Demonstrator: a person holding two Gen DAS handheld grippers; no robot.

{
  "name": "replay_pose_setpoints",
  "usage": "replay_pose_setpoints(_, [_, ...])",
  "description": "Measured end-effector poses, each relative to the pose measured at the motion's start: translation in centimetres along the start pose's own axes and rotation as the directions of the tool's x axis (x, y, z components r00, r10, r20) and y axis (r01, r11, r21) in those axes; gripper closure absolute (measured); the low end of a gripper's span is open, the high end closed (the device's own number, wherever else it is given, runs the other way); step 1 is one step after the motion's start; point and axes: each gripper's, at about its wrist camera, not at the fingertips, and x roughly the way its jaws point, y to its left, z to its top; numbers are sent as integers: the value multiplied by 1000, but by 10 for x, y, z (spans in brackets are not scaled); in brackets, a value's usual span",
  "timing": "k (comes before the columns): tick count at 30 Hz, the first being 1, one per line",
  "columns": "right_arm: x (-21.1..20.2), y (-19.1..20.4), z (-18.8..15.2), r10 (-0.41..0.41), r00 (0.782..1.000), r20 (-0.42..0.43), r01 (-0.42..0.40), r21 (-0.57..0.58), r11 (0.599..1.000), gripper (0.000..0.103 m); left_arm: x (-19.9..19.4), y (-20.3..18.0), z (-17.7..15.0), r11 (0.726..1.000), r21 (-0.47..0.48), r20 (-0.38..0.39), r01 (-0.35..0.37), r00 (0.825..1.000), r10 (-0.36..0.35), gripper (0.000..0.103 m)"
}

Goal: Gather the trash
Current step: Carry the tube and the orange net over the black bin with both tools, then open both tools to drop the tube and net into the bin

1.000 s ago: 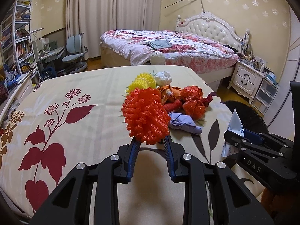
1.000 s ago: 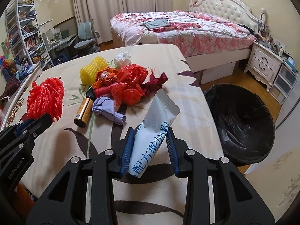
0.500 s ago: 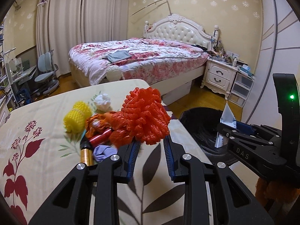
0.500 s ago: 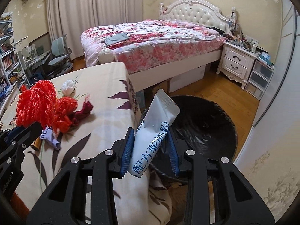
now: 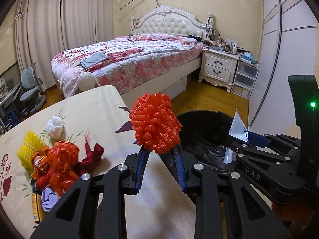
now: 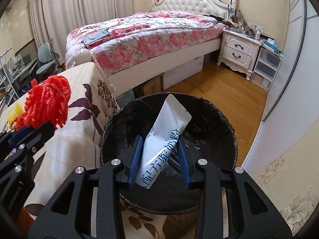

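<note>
My left gripper [image 5: 160, 155] is shut on an orange-red foam net ball [image 5: 155, 122], held over the table's right edge beside the black-lined trash bin [image 5: 201, 131]. In the right wrist view that ball [image 6: 47, 104] shows at the left. My right gripper [image 6: 160, 149] is shut on a white sachet with blue print [image 6: 164, 141], directly above the bin [image 6: 211, 119]. The sachet [image 5: 236, 133] also appears at the right of the left wrist view. More trash lies on the table: yellow foam net [image 5: 30, 148], white wad [image 5: 54, 127], red wrappers [image 5: 63, 163], small bottle [image 5: 36, 205].
The table wears a cream cloth with leaf prints [image 5: 95, 115]; its edge drops beside the bin. Beyond stand a floral bed [image 6: 151, 31], a white nightstand [image 6: 239, 49] and plastic drawers [image 6: 265, 67]. Bare wooden floor [image 6: 225, 93] lies right of the bin.
Both grippers swung right, from over the table to the bin, each still holding its item. The trash pile slid to the left of view; the sachet now hangs above the bin's opening.
</note>
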Motion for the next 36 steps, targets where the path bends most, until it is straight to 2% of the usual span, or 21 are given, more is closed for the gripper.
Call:
replay_pose_setpoints(6, [14,-12,1,0,1000,-21,0,30,1000,68,25,-13,5,1000,16,-38,-1,999,1,74])
replay_pose_setpoints(18, [27,-22,-2,-9,999,-41,12,75,997,67,45,-24,10,1000,29,-74,-4,997,6,74])
replay_pose_setpoints(21, [27,-25,0,-16,999,-41,20,87,996,65,46,-23,12,1000,22,-76,-5,997,7,67])
replay_pose_setpoints(22, [27,-26,0,-19,999,-38,22,92,996,60,47,-23,12,1000,21,-78,-6,997,8,65])
replay_pose_setpoints(24, [27,-28,-1,-27,999,-38,31,98,995,57,47,-21,12,1000,17,-77,-9,997,10,50])
replay_pose_setpoints(27, [28,-32,-1,-43,998,-42,47,106,993,54,44,-20,12,1000,5,-68,-18,998,18,39])
replay_pose_setpoints(30, [25,-34,-2,-65,997,-36,69,114,991,48,42,-18,13,1000,-4,-60,-26,998,25,32])
replay_pose_setpoints(36, [14,-29,-3,-99,995,-18,100,102,990,34,31,-9,13,999,-30,-55,-32,998,31,27])
